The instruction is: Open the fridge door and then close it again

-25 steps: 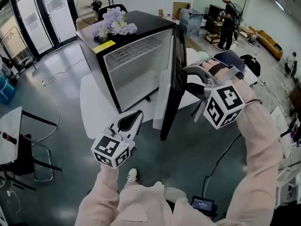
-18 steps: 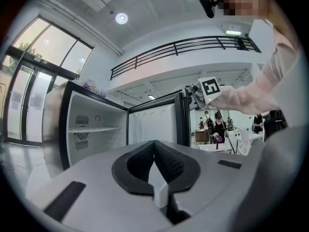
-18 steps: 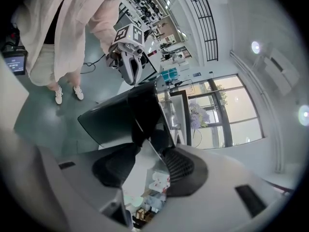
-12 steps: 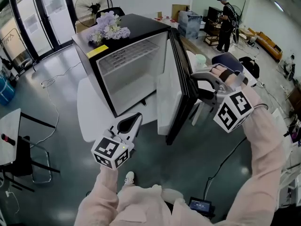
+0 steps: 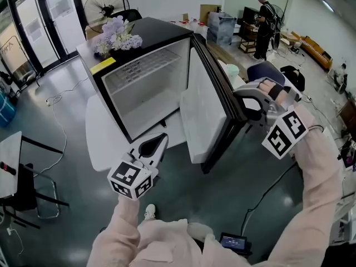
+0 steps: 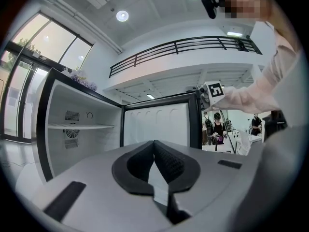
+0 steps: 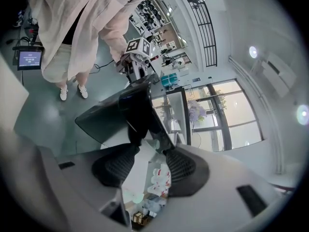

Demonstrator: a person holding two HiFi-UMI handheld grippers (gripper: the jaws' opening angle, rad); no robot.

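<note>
Faces a black fridge (image 5: pixel 161 29) set on a low white table (image 5: pixel 97 135), near the middle of a large room with a grey floor. Finds the door (image 5: pixel 206 121) standing wide open, hinged at the far right corner, white inner face turned toward the camera. Clamps the right gripper (image 5: pixel 240 105) on the door's free edge from the outer side, jaws spread around the dark edge with a pad on either face. Holds the left gripper (image 5: pixel 154 145) low, near the open front of the fridge and well apart from the door, pointing level into it, jaws pressed together with nothing between them. Shows white walls and a wire shelf (image 5: pixel 142 65) high up inside. Carries pale purple flowers (image 5: pixel 114 35) and a yellow label (image 5: pixel 103 65) on top. Leaves a standing fan (image 5: pixel 103 7) behind the fridge and a person (image 5: pixel 261 15) far off at the back right.
</note>
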